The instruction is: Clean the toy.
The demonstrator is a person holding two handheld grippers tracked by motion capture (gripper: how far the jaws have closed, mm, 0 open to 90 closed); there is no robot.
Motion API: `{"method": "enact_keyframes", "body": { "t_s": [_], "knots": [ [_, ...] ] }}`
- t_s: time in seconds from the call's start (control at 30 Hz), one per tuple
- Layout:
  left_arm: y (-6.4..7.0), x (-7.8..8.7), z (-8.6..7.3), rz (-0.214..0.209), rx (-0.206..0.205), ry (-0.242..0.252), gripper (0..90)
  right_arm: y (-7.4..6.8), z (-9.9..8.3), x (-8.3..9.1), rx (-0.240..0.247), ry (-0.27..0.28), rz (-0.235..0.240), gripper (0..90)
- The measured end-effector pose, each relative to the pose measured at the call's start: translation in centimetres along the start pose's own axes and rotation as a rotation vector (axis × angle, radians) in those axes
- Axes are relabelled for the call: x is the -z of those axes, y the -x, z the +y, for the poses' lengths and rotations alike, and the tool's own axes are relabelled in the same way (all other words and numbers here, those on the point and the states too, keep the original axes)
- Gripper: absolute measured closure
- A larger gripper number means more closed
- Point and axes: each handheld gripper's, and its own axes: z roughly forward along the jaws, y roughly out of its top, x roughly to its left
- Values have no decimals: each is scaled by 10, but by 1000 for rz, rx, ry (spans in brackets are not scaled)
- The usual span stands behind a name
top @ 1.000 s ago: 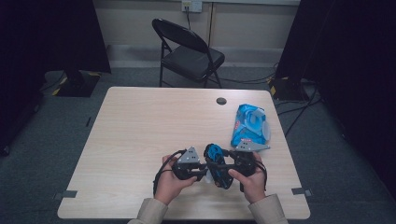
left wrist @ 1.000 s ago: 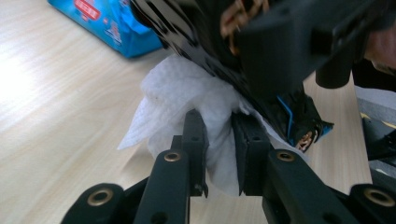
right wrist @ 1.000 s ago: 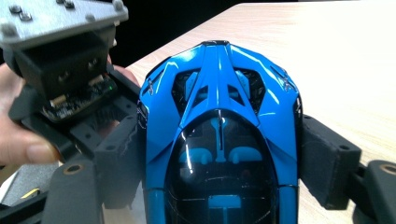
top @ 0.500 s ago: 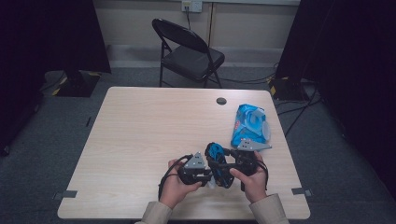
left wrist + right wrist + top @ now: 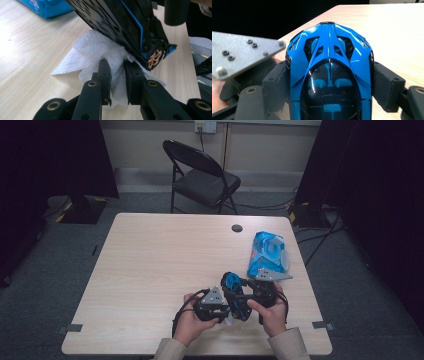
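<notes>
Right tool [image 5: 329,82] clamps a glossy blue toy car [image 5: 329,62], black-windowed.

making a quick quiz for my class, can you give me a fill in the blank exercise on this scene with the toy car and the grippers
1. The right gripper is clamped on a blue and black toy ____.
2. The left gripper pinches a crumpled white paper ____ against the underside of the toy car.
3. Beyond the grippers, a blue wipes pack lies on the wooden ____.
4. Behind the table stands a black folding ____.

Missing words: car; towel; table; chair
</notes>
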Motion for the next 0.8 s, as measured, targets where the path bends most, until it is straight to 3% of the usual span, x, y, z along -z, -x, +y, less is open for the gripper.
{"method": "enact_keyframes", "body": {
  "t_s": [0.4,0.77,0.8],
  "knots": [
    [5,-3,-4,-25,-28,-26,763,7,2,10,-21,29,-24,250],
    [-14,36,-21,52,-2,-34,761,18,-3,22,-24,11,-79,250],
    [-18,46,-26,71,9,-29,761,21,-7,22,-30,-5,-93,249]
  ]
}}
